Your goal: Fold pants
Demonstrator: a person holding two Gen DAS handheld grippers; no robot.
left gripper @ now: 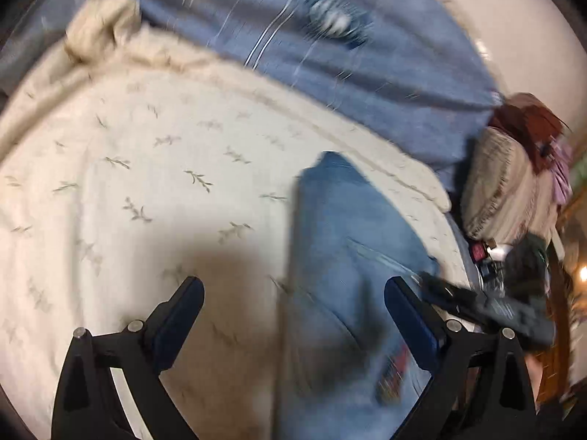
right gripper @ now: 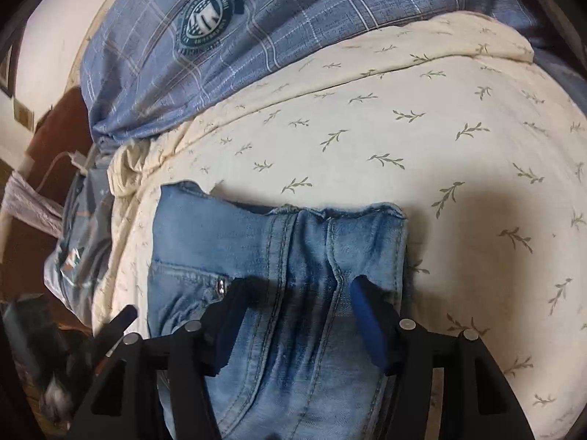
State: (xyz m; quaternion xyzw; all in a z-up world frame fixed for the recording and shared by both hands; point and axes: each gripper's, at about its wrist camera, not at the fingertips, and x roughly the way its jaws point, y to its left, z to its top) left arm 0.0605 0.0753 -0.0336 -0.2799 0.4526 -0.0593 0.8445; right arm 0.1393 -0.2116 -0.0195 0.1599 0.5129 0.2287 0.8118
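Nearest my right-wrist camera, the right gripper [right gripper: 293, 293] is hanging over the jeans [right gripper: 279, 275] with its jaws parted; denim is lying between the blue pads [right gripper: 367, 322], but they are not pressing on it, so I am reading the tool as released. Those jeans are filling the lower middle of that frame, folded, their far edge sitting on the cream leaf-print bedspread [right gripper: 440, 168]. Across on the blurred left-wrist view, the left gripper [left gripper: 293, 293] is standing wide open and gripping nothing, with the jeans [left gripper: 341, 242] running from the bottom edge up past the centre right. Further back, a blue plaid blanket [right gripper: 256, 36] with a round badge is lying across the top of both frames.
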